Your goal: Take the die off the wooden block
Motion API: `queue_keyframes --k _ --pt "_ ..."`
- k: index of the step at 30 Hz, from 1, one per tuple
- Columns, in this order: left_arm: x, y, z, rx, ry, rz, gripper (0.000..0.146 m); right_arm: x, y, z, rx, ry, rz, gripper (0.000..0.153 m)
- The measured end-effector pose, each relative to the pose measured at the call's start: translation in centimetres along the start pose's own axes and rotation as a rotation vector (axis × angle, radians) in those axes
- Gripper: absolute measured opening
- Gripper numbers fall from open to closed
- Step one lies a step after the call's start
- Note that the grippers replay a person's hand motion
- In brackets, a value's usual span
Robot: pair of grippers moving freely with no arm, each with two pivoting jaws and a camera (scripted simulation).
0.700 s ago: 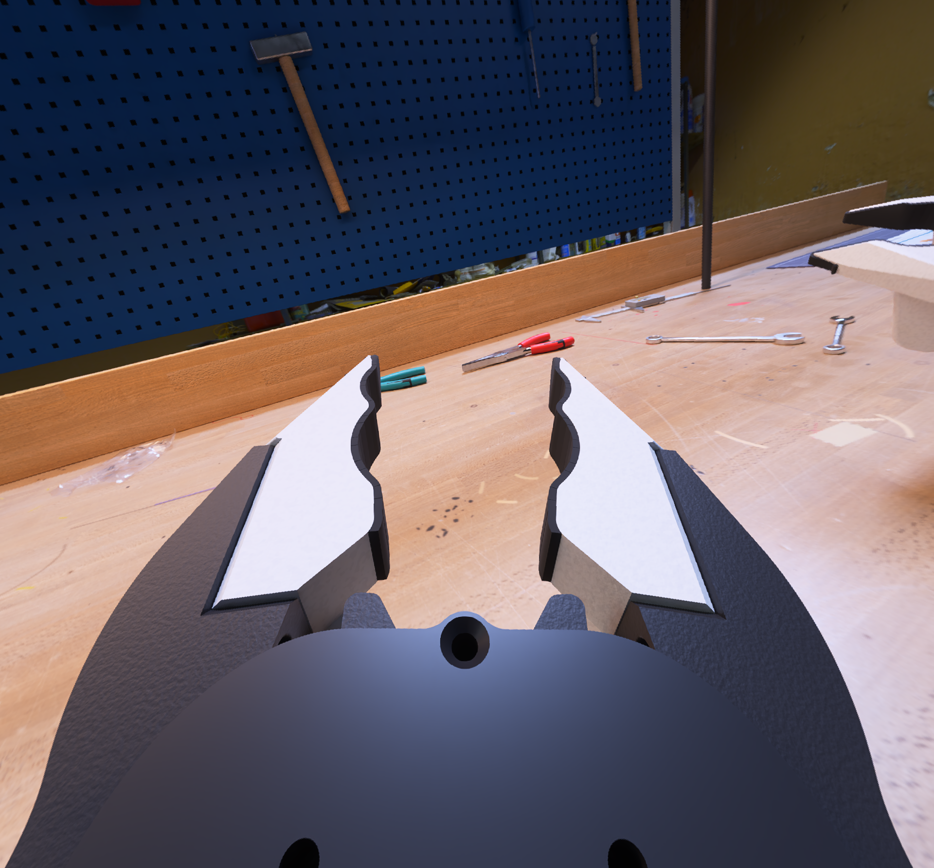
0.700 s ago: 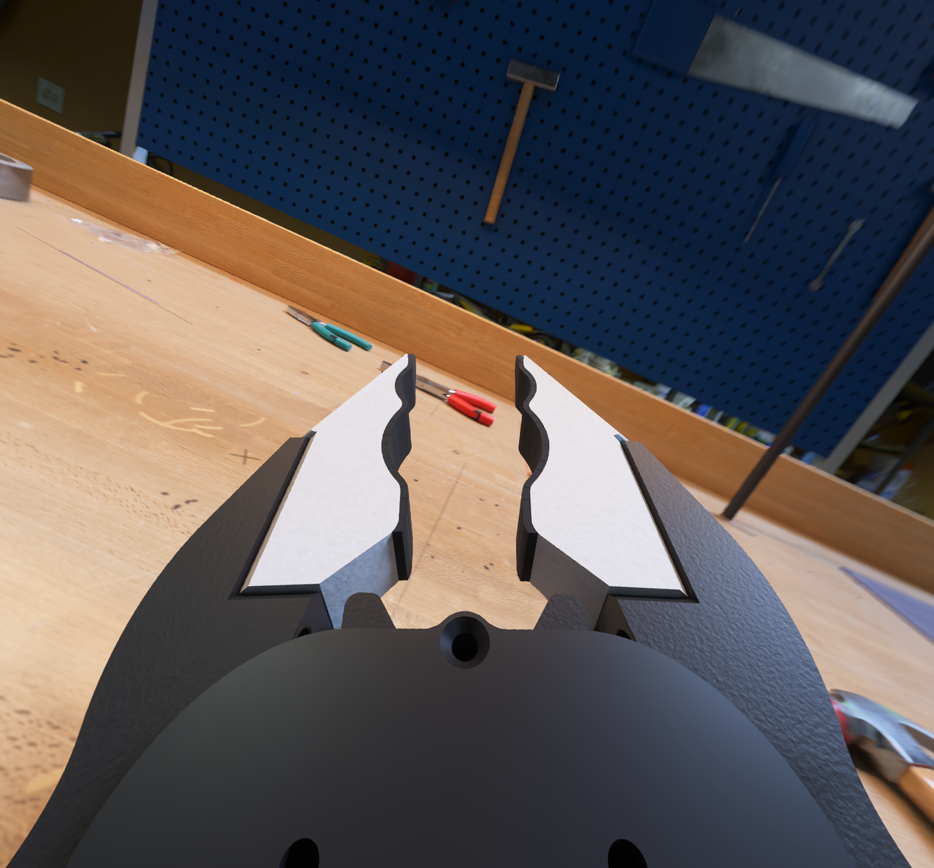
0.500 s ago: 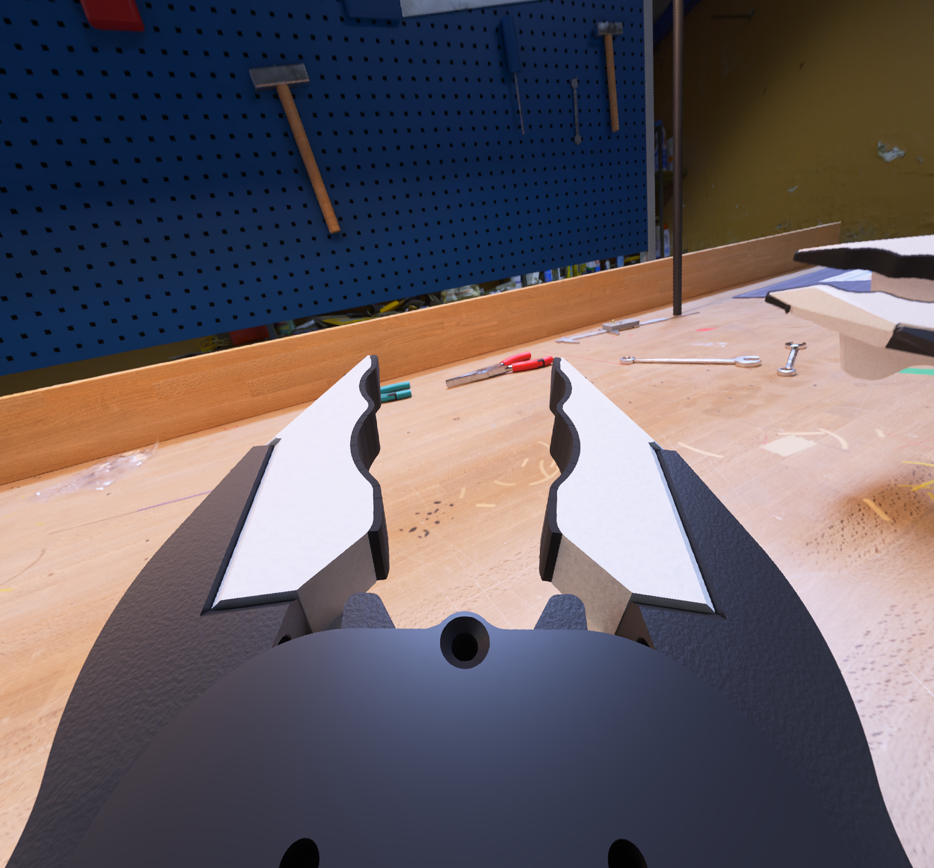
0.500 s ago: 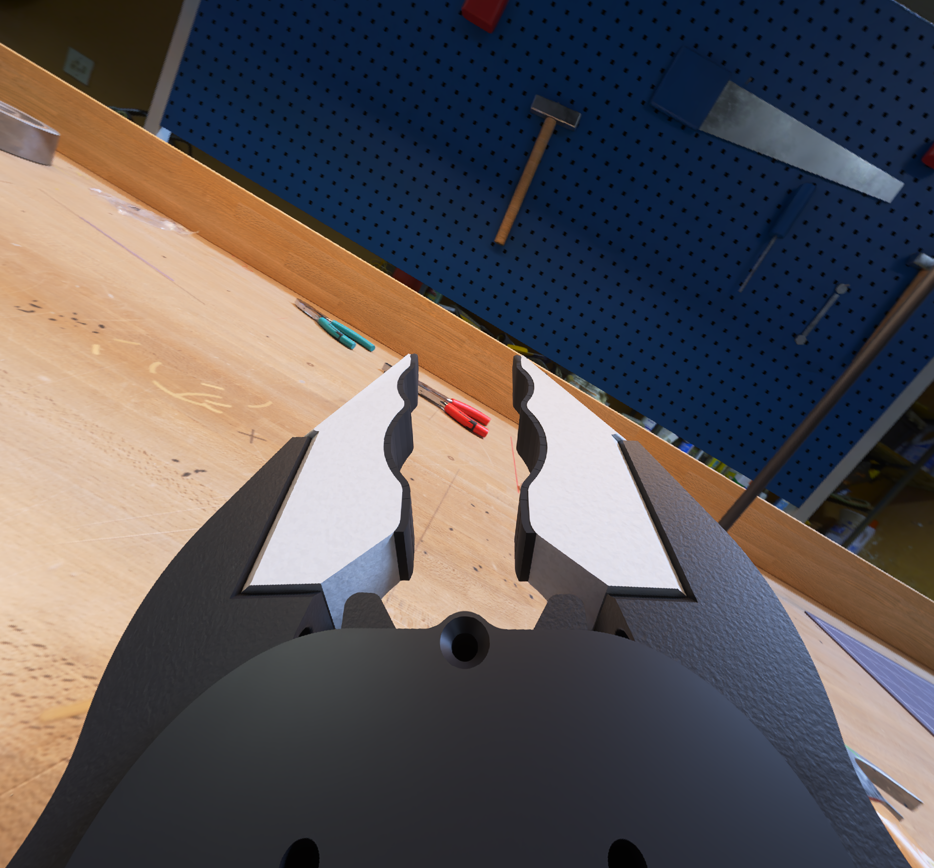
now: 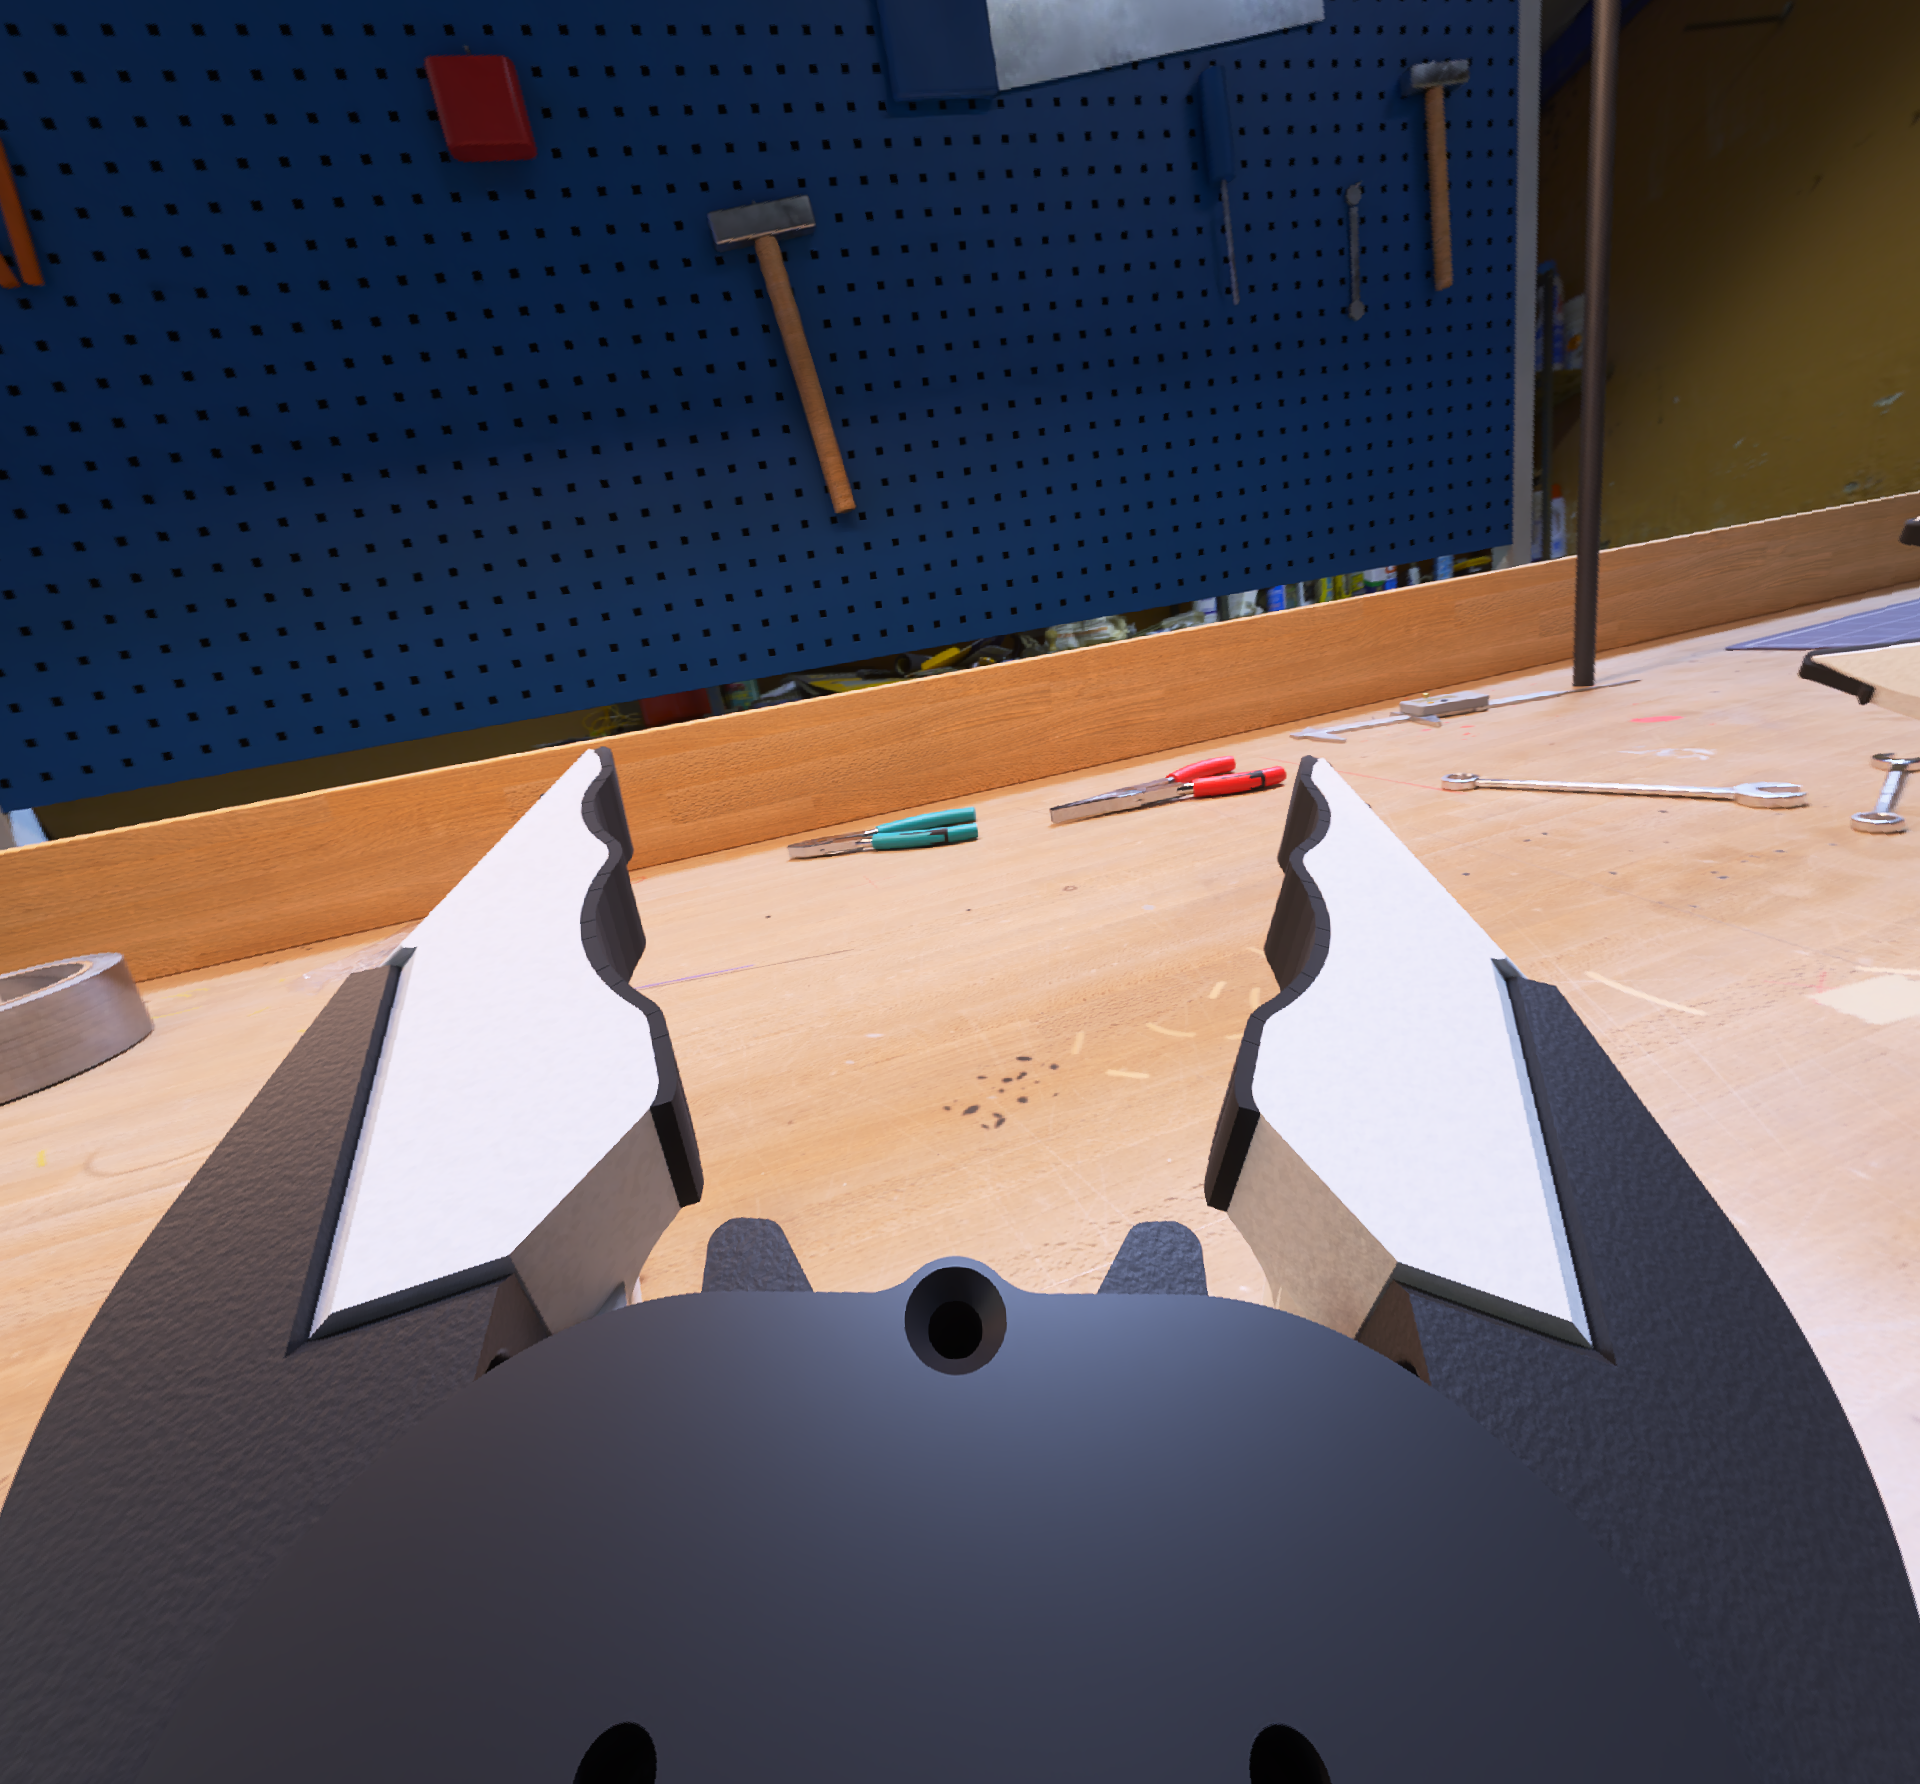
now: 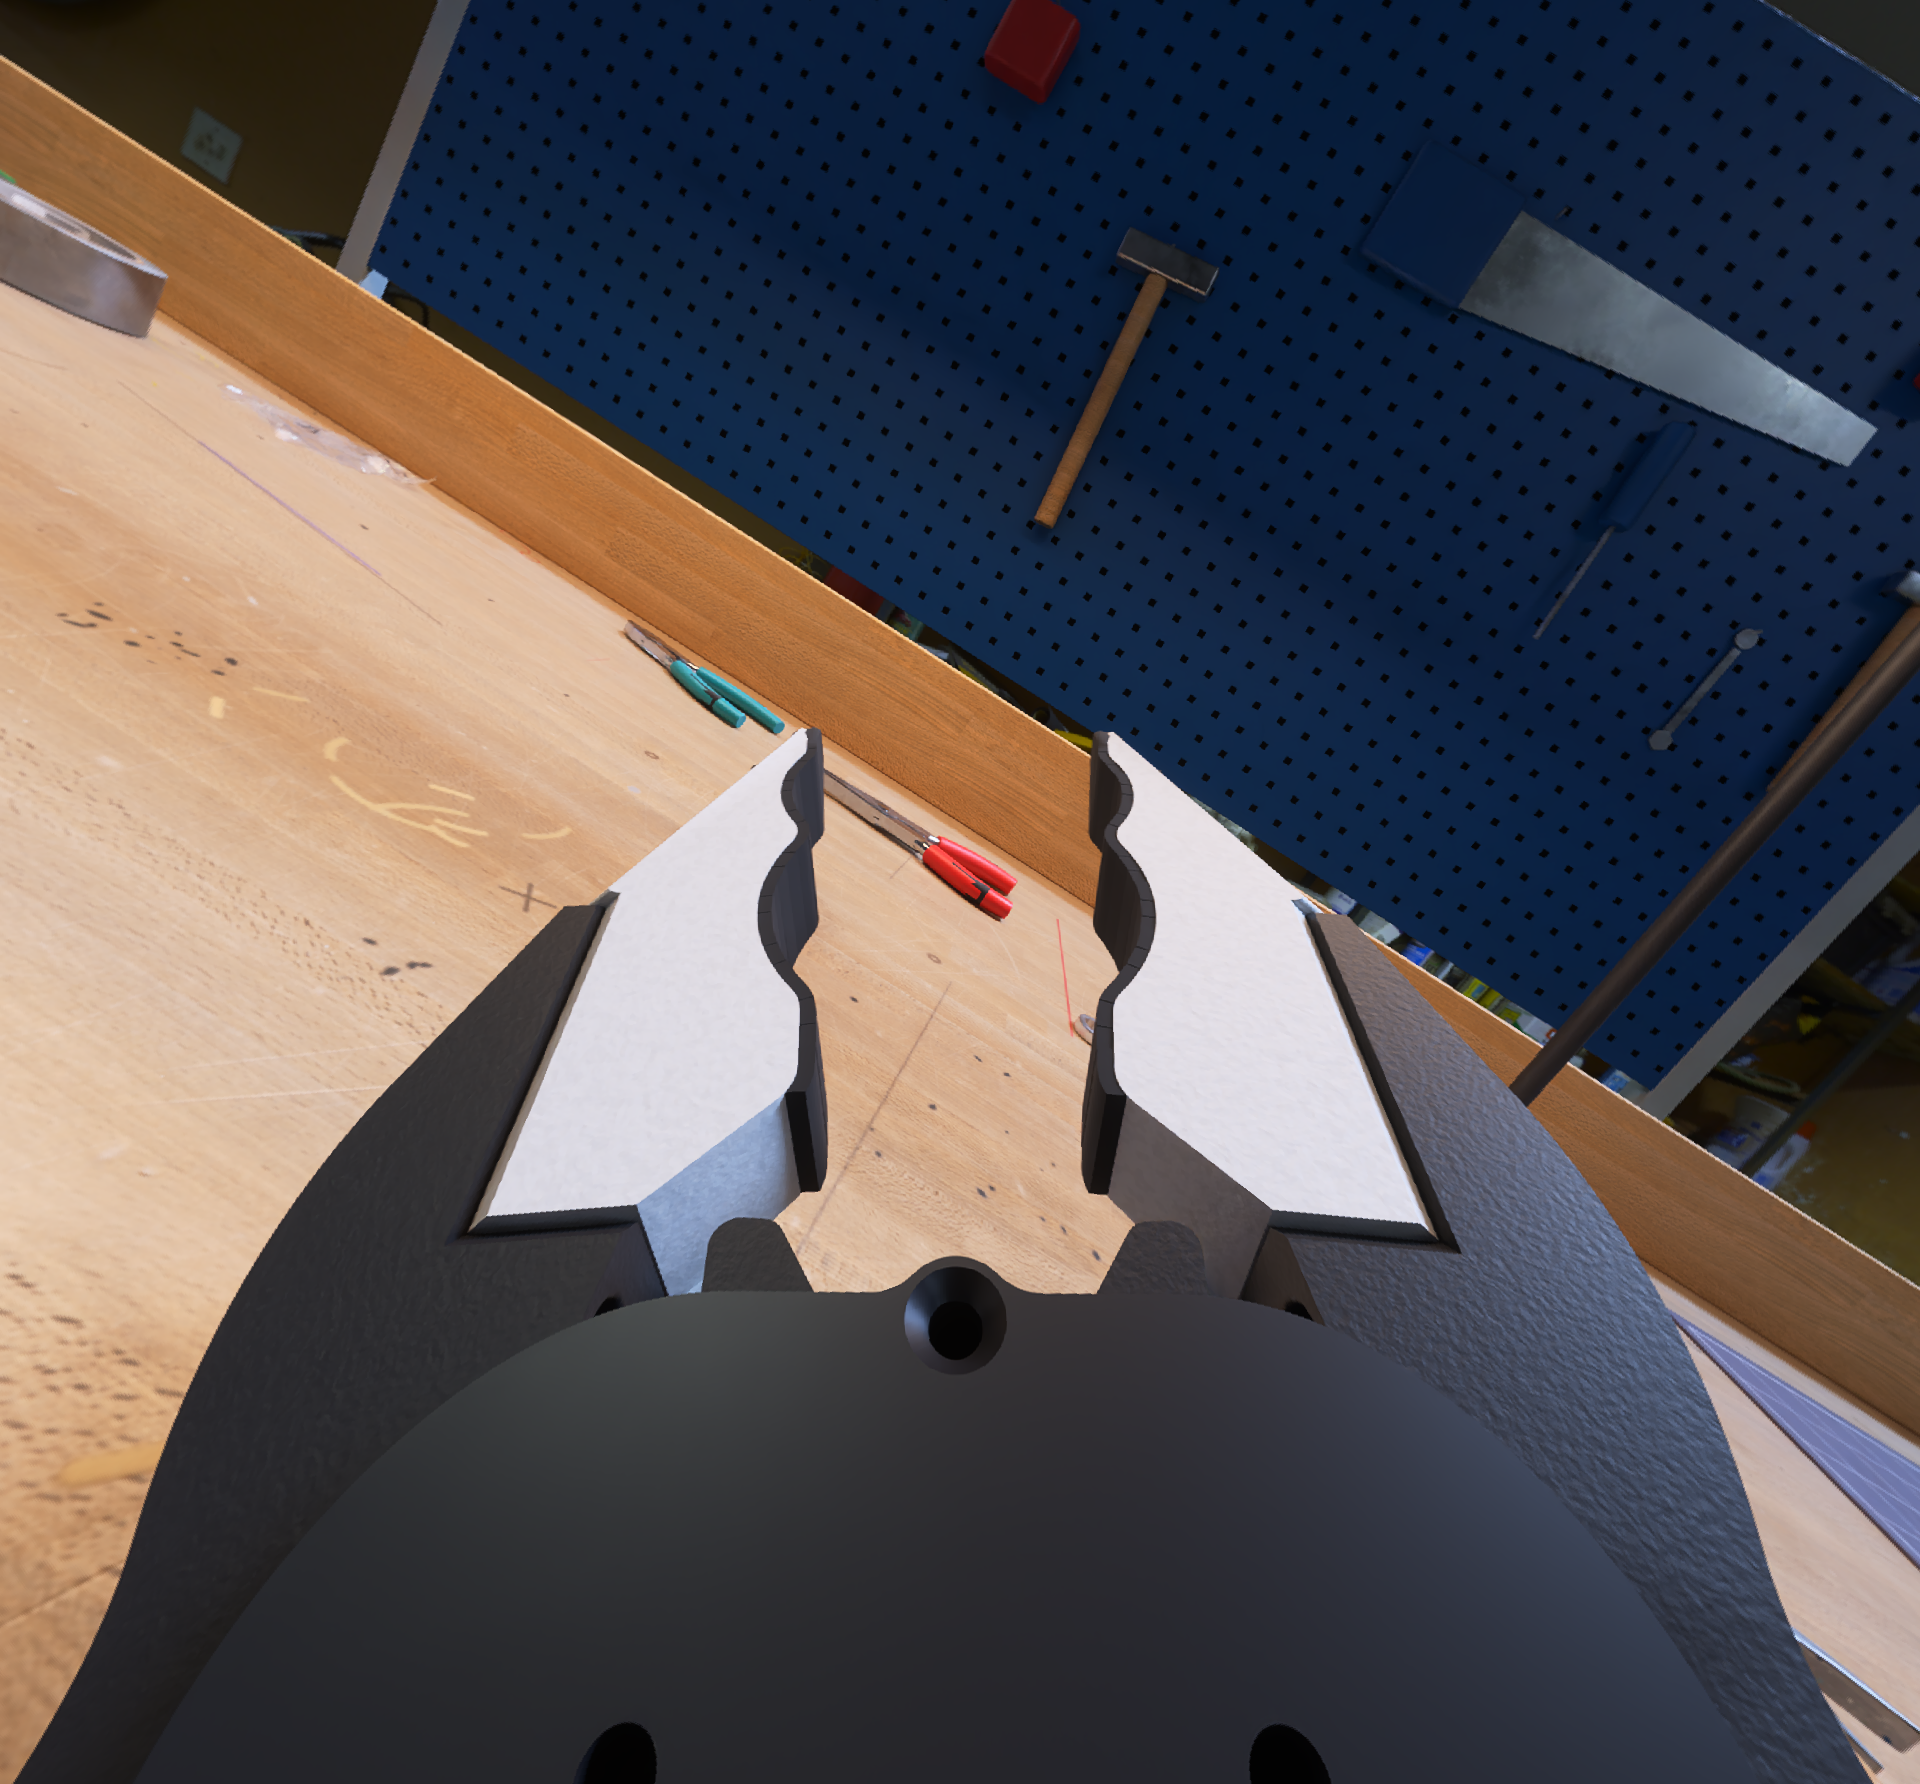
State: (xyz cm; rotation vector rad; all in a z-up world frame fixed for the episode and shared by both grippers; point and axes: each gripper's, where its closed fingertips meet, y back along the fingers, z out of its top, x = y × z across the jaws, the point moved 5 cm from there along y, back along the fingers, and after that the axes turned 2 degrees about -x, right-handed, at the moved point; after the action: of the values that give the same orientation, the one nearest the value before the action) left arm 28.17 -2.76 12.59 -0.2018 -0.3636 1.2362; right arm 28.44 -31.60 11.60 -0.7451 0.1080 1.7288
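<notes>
No die and no wooden block shows in either view. My left gripper [image 5: 956,763] is open wide and empty, low over the wooden workbench [image 5: 935,986] and facing the blue pegboard. My right gripper [image 6: 956,737] is open with a narrower gap and empty. It is rolled to one side, so the bench [image 6: 260,799] looks slanted. A sliver of a dark and beige shape [image 5: 1865,674], likely the right gripper, shows at the right edge of the left wrist view.
Teal pliers [image 5: 894,830], red pliers [image 5: 1174,789] and wrenches [image 5: 1621,787] lie near the back rail [image 5: 935,726]. A tape roll [image 5: 52,1017] sits at the left. A dark pole [image 5: 1595,280] stands at the back right. Both pliers show in the right wrist view, teal [image 6: 717,685] and red [image 6: 961,872].
My left jaws have opened much wider and its view has swung left, so the shape at the right has slid to the edge. My right jaws have opened wider and it has rolled further.
</notes>
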Motion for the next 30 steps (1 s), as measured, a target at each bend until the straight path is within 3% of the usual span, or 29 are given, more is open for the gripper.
queue_keyframes --k 7,12,16,18,20,23,24,27,30 --pt "-0.3 -0.1 1.3 -0.042 0.003 -0.048 0.13 -0.3 -0.1 0.0 -0.021 -0.038 -0.004 0.067" --pt "2.2 0.4 7.7 -0.196 -0.108 0.028 0.127 -0.5 -0.1 -0.1 -0.019 -0.056 -0.01 0.072" --pt "7.9 -1.5 13.2 -0.195 -0.18 0.123 0.121 -1.0 -0.1 -0.3 -0.027 -0.113 -0.01 0.076" --pt "11.4 -3.0 14.7 -0.096 -0.197 0.142 0.11 -1.2 -0.2 -0.5 -0.024 -0.143 -0.007 0.078" --pt "15.0 -4.5 14.4 0.105 -0.173 0.124 0.101 -1.4 -0.3 -0.8 -0.019 -0.174 -0.011 0.079" --pt "19.5 -4.4 10.8 0.643 0.111 0.033 0.086 -1.5 -0.5 -1.1 -0.007 -0.191 -0.01 0.08" --pt "20.9 -4.1 9.5 0.756 0.214 0.017 0.08 -1.4 -0.6 -1.1 -0.005 -0.192 -0.009 0.08" --pt "25.5 -2.7 4.9 0.973 0.343 0.099 0.061 -1.2 -0.9 -1.2 -0.006 -0.182 0.001 0.08" --pt "28.3 -1.2 0.1 1.229 0.455 0.159 0.057 -0.9 -1.1 -1.1 -0.01 -0.163 0.018 0.08"
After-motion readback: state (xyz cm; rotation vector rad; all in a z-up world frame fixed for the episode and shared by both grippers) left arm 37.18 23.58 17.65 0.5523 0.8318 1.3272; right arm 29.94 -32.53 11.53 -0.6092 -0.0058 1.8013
